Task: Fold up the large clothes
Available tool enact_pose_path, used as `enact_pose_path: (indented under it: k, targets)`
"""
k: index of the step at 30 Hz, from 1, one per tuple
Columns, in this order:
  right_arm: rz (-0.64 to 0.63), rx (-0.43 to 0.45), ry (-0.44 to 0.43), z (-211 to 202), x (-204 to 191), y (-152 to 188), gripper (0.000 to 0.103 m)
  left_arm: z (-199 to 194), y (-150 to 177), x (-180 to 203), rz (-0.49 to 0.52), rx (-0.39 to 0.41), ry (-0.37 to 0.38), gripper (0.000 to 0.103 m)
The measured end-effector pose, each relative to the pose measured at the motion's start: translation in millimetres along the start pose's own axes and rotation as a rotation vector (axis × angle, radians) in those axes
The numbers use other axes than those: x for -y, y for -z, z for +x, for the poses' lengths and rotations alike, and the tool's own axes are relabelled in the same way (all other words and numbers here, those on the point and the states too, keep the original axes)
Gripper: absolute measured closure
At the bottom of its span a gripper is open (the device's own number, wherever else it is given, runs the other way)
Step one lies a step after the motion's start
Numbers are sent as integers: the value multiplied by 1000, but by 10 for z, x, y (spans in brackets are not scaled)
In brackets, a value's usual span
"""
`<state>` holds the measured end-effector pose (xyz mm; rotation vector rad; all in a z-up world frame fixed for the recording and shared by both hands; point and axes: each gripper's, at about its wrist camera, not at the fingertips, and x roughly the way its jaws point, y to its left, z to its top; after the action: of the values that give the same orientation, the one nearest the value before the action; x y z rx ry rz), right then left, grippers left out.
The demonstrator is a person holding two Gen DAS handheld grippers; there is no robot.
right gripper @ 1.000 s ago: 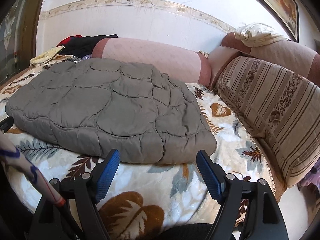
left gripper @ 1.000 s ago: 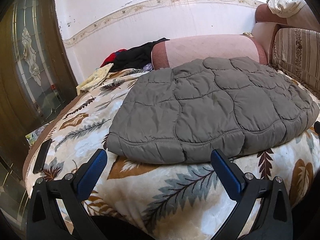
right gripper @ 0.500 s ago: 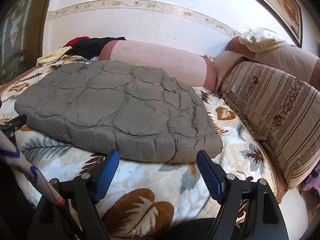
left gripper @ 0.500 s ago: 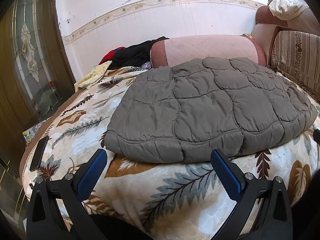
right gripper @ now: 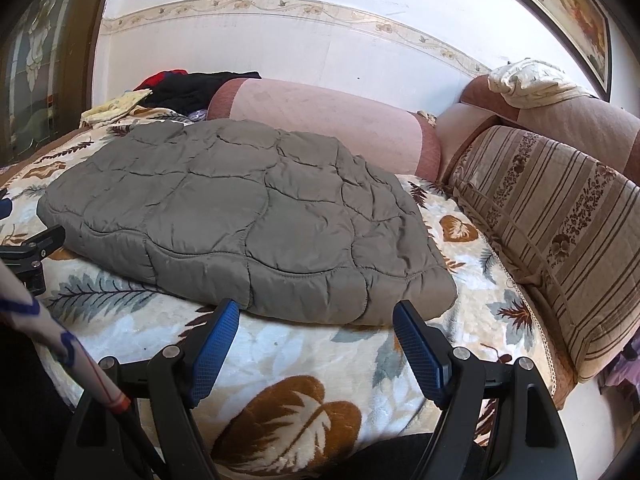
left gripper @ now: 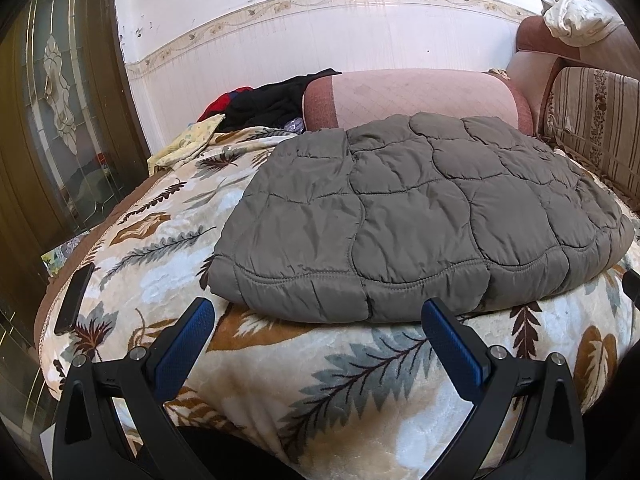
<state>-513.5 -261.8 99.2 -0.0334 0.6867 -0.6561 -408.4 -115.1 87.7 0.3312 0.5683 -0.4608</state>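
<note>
One bed under a cream plush blanket printed with brown and grey leaves point(left gripper: 280, 376) is filling both views. A grey quilted puffer garment, folded into a thick flat slab point(left gripper: 420, 216), is lying across the middle of it, its stitched near edge facing the cameras. A long pink bolster pillow point(left gripper: 412, 96) is sitting behind it against the white wall, with a heap of black and red clothes point(left gripper: 272, 100) beside its left end. A striped beige cushion point(right gripper: 560, 248) is leaning along the right side. The left gripper point(left gripper: 316, 316) and right gripper point(right gripper: 316, 316) are hovering just short of the garment's near edge, blue-padded jaws standing wide apart, nothing between them.
</note>
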Motion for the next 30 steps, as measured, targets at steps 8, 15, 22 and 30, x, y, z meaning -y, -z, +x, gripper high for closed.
enact_pose_path:
  k: [8, 15, 22, 30]
  targets:
    - [-8, 0, 0, -1, -33, -31, 20, 7, 0, -11, -1, -2, 0, 0]
    - [-17, 9, 2, -19, -81, -63, 20, 8, 0, -7, -3, 1, -6, 0]
    - [-35, 27, 3, -59, -139, -116, 20, 6, 1, -13, -5, 1, -2, 0]
    - [-48, 32, 2, -67, -177, -142, 20, 2, 4, -15, -7, 2, -6, 0]
